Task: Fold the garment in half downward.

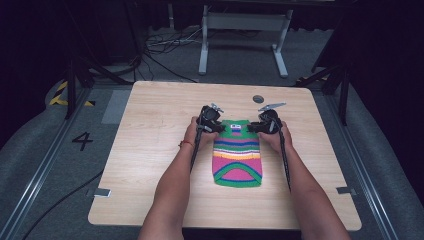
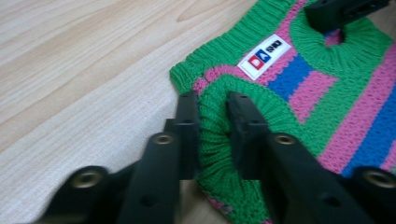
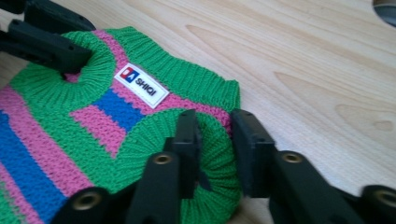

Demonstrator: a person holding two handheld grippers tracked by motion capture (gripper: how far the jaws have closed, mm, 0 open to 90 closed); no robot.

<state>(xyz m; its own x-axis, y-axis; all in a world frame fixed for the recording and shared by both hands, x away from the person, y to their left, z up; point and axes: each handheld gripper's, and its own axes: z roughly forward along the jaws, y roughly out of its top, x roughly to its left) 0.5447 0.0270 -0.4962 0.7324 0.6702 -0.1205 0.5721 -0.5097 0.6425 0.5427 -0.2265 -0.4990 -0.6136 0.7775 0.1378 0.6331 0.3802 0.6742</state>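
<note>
A small knitted sweater (image 1: 237, 155) with green, pink, blue and yellow stripes lies flat on the wooden table (image 1: 150, 125), neck end away from the person. My left gripper (image 1: 210, 121) is shut on the green ribbed armhole at its upper left corner. In the left gripper view the jaws (image 2: 212, 100) pinch that green rim (image 2: 212, 135), near a white label (image 2: 264, 56). My right gripper (image 1: 265, 122) is shut on the opposite armhole. The right gripper view has its jaws (image 3: 215, 116) clamped on the green rib (image 3: 217, 154), next to the label (image 3: 140, 84).
A small grey round disc (image 1: 258, 98) sits in the tabletop just beyond the sweater. Bare wood lies to the left, right and front. Behind the table stand a white metal frame (image 1: 245, 30) and floor cables (image 1: 165, 42).
</note>
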